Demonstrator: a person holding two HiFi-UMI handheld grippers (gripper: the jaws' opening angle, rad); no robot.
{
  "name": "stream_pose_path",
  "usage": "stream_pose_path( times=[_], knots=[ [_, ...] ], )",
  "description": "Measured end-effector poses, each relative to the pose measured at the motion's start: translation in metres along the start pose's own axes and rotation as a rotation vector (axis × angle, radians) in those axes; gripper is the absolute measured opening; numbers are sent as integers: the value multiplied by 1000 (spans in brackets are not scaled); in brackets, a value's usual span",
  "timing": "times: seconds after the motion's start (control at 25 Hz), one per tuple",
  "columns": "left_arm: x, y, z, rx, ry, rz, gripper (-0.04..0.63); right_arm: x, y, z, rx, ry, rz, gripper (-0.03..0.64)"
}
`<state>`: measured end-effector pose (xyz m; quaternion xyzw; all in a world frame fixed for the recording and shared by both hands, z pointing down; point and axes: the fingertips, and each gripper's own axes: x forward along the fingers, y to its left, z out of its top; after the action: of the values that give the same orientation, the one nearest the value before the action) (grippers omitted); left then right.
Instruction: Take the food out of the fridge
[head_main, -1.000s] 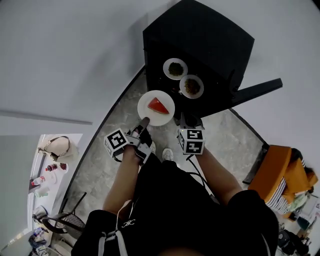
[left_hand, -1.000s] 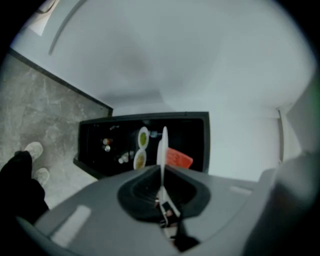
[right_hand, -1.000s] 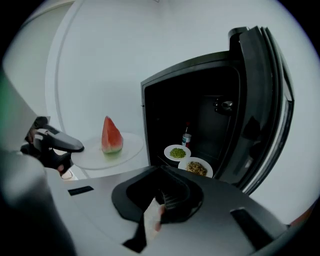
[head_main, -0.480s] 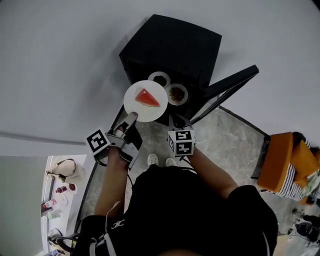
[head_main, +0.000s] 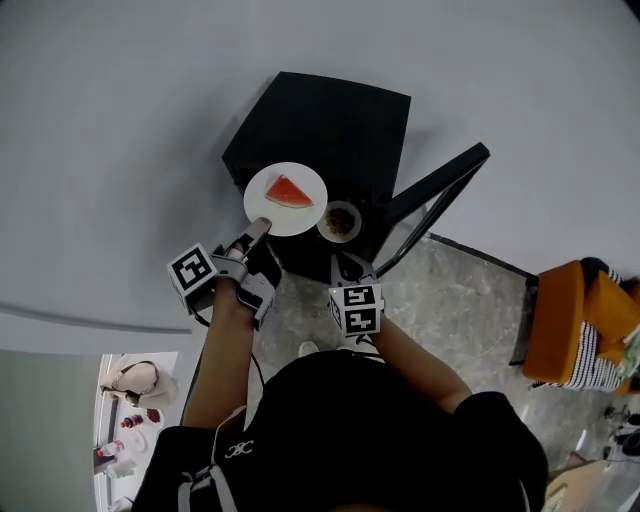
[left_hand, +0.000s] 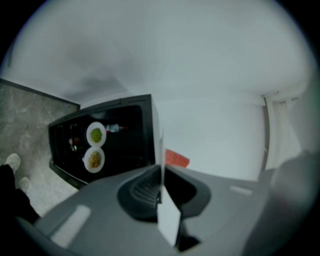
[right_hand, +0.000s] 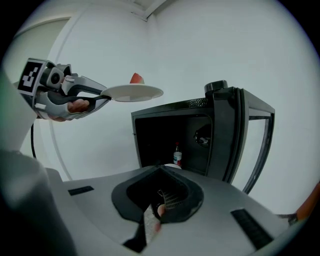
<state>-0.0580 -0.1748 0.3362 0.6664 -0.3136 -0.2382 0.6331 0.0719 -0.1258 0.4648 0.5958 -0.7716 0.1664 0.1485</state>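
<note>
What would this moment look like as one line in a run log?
left gripper: shut on melon plate, higher than fridge | right gripper: grip unclear | door: open | two dishes inside

Left claw (head_main: 262, 227) clamped, held level, right claw (head_main: 346, 264) lower

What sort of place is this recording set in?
Probably a bare staged room, not a home kitchen: small black fridge on a marbled grey floor against a blank white wall, orange chair nearby.

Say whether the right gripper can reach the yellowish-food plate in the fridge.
Probably yes: the fridge door stands open, the right gripper faces the yellowish-food plate with nothing between, and the left gripper holds the watermelon plate well above.
</note>
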Motion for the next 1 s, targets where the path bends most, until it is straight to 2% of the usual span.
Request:
stream_pose_path(
  times=[0.24,0.52,0.72,1.0],
  knots=[
    [27,-2,20,4,-2,-5,21,-4,-8,-3,21,-4,-36,-6],
    [52,6,42,-24,-21,6,25,-13,-1,3,-114,-32,-73,-6],
    [65,9,52,-52,-58,3,25,-13,-5,-1,-49,-26,-70,-6],
    [81,18,62,-54,-91,18,20,-13,-18,-4,-10,-31,-102,-6]
  ],
)
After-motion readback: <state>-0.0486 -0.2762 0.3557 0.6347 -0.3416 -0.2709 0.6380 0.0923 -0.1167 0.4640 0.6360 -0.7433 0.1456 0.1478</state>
